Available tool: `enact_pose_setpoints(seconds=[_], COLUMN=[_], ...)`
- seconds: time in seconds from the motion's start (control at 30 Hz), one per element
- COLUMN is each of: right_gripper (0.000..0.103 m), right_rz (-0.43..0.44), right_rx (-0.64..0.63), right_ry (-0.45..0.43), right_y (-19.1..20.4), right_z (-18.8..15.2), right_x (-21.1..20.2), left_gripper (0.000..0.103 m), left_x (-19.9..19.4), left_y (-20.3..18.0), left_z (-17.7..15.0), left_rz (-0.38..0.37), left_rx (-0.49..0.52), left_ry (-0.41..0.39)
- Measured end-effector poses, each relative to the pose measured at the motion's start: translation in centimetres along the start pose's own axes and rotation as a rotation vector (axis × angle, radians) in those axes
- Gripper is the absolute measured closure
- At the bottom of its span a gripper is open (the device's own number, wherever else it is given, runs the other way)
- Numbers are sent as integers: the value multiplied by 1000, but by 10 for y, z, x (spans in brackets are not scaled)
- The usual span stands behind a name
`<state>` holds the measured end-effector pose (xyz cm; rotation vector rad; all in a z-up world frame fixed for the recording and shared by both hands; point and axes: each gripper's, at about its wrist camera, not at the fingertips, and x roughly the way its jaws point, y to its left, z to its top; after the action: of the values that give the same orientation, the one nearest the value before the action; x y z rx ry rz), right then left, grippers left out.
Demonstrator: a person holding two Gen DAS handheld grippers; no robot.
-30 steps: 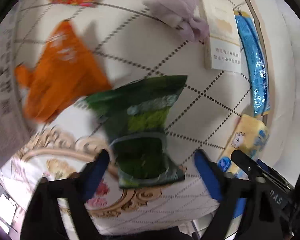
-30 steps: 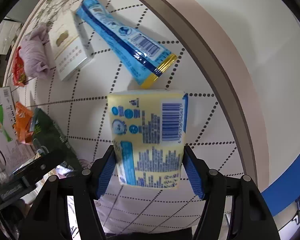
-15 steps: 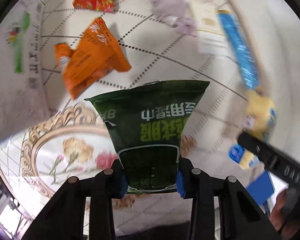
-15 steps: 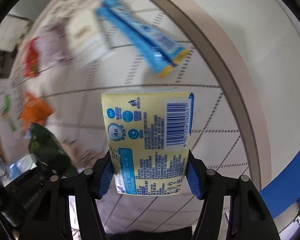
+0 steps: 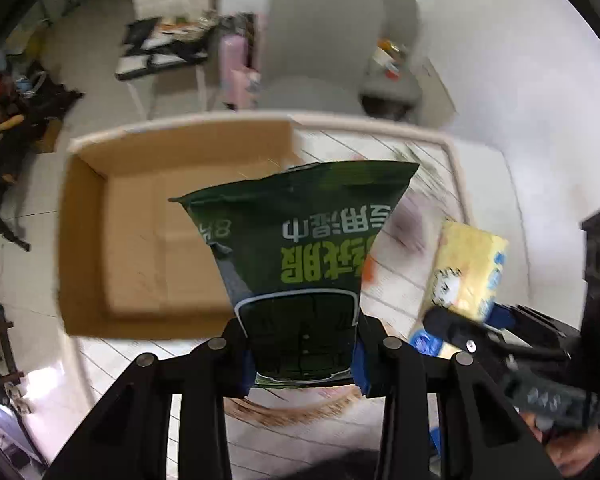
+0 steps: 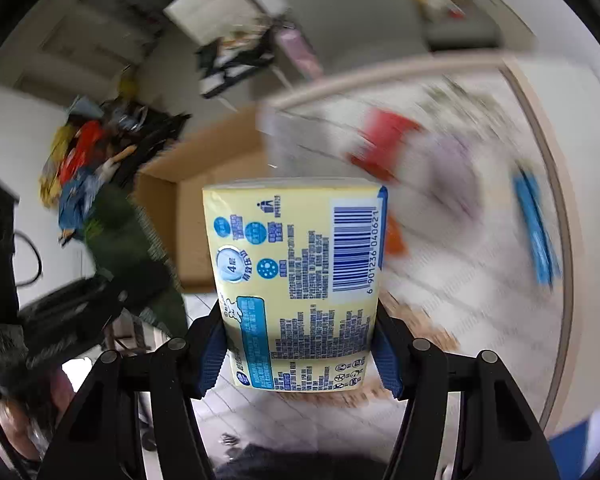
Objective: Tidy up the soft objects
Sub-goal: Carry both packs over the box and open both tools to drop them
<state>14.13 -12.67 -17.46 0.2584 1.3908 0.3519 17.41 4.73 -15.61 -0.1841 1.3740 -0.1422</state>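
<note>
Here, left gripper (image 5: 302, 354) fingers clench a green packet (image 5: 300, 248); right gripper (image 6: 300, 354) fingers clamp a yellow tissue pack (image 6: 296, 276).

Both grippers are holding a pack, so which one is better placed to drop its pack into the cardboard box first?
Left, probably. The left gripper holds the dark green pouch directly before the open cardboard box. The right gripper, gripping the yellow tissue pack, sits further to the box's side.

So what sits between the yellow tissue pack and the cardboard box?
In the left wrist view, the green wet-wipe pouch, clamped in the left claw, hangs between the yellow tissue pack and the cardboard box.
</note>
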Motion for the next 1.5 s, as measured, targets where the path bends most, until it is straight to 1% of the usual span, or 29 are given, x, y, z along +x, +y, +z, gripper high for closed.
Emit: enact_pose_setpoints(seconds=[0.07, 0.13, 0.17, 0.23, 0.3, 0.33, 0.37, 0.43, 0.47, 0.53, 0.63, 0.7, 0.77, 0.87, 0.9, 0.97, 1.0, 1.03, 1.07, 1.1, 1.13, 1.17, 1.2, 1.23, 1.3, 1.37, 1.4, 1.47, 1.5], right_gripper=[38, 38, 38, 38, 38, 38, 38, 38, 38, 38, 38, 38, 38, 37, 37, 34, 32, 27, 22, 21, 17, 14, 14, 14, 13, 9, 8, 7, 7], right_rz=[-9, 0, -11, -59, -86, -99, -107, -132, -131, -107, -167, -179, -192, -222, -224, -225, -217, -208, -204, -210, -219, -237, -247, -259, -268, -277, -286, -284, -269], right_rx=[-33, -66, -76, -103, -98, -90, -86, -82, -80, -83, -93, -82, -74, -80, -82, -85, -79, -77, -77, -78, -86, -93, -95, -97, -90, -89, -86, -69, -53], right_ry=[3, 42, 49, 80, 111, 132, 142, 172, 187, 243, 248, 249, 250, 249, 258, 271, 260, 257, 259, 258, 250, 244, 243, 246, 252, 253, 249, 240, 236], right_y=[27, 63, 74, 98, 109, 113, 113, 112, 108, 105, 104, 102, 100, 99, 98, 95, 96, 98, 98, 100, 104, 107, 108, 109, 110, 104, 104, 105, 103], right_z=[22, 48, 55, 77, 89, 97, 100, 109, 113, 120, 126, 128, 132, 138, 141, 145, 147, 146, 146, 146, 145, 143, 142, 140, 135, 125, 122, 114, 109], right_x=[16, 47, 56, 93, 117, 136, 146, 174, 186, 214, 233, 241, 248, 258, 262, 269, 269, 268, 269, 268, 265, 262, 261, 259, 255, 247, 243, 238, 233], left_gripper=[69, 69, 69, 69, 69, 69, 69, 69, 69, 69, 69, 69, 69, 69, 68, 68, 65, 62, 62, 58, 46, 40, 33, 26, 18, 16, 11, 10, 10], left_x=[4, 18, 28, 45, 66, 79, 95, 114, 128, 148, 171, 178, 188, 198, 202, 209, 211, 210, 208, 204, 200, 196, 191, 185, 176, 165, 158, 146, 141], left_y=[29, 54, 72, 99, 125, 133, 142, 147, 152, 157, 158, 155, 151, 147, 148, 149, 149, 149, 150, 150, 151, 152, 153, 154, 161, 167, 172, 178, 181], left_z=[21, 37, 47, 62, 75, 81, 87, 92, 95, 102, 104, 105, 113, 120, 121, 126, 126, 125, 125, 124, 123, 122, 121, 119, 113, 103, 98, 89, 85], left_rz=[-9, -24, -31, -62, -88, -96, -97, -102, -103, -118, -153, -162, -172, -160, -132, -80, -75, -85, -84, -77, -77, -76, -65, -49, -29, -6, 1, 22, 31], left_rx=[-29, -49, -69, -89, -119, -128, -135, -118, -108, -97, -83, -78, -72, -43, -37, -36, -37, -45, -50, -51, -49, -45, -41, -39, -35, -41, -42, -50, -43], left_ry=[9, 44, 63, 112, 163, 187, 216, 265, 291, 328, 374, 382, 389, 400, 410, 428, 440, 448, 446, 436, 427, 416, 405, 392, 377, 355, 345, 313, 300])
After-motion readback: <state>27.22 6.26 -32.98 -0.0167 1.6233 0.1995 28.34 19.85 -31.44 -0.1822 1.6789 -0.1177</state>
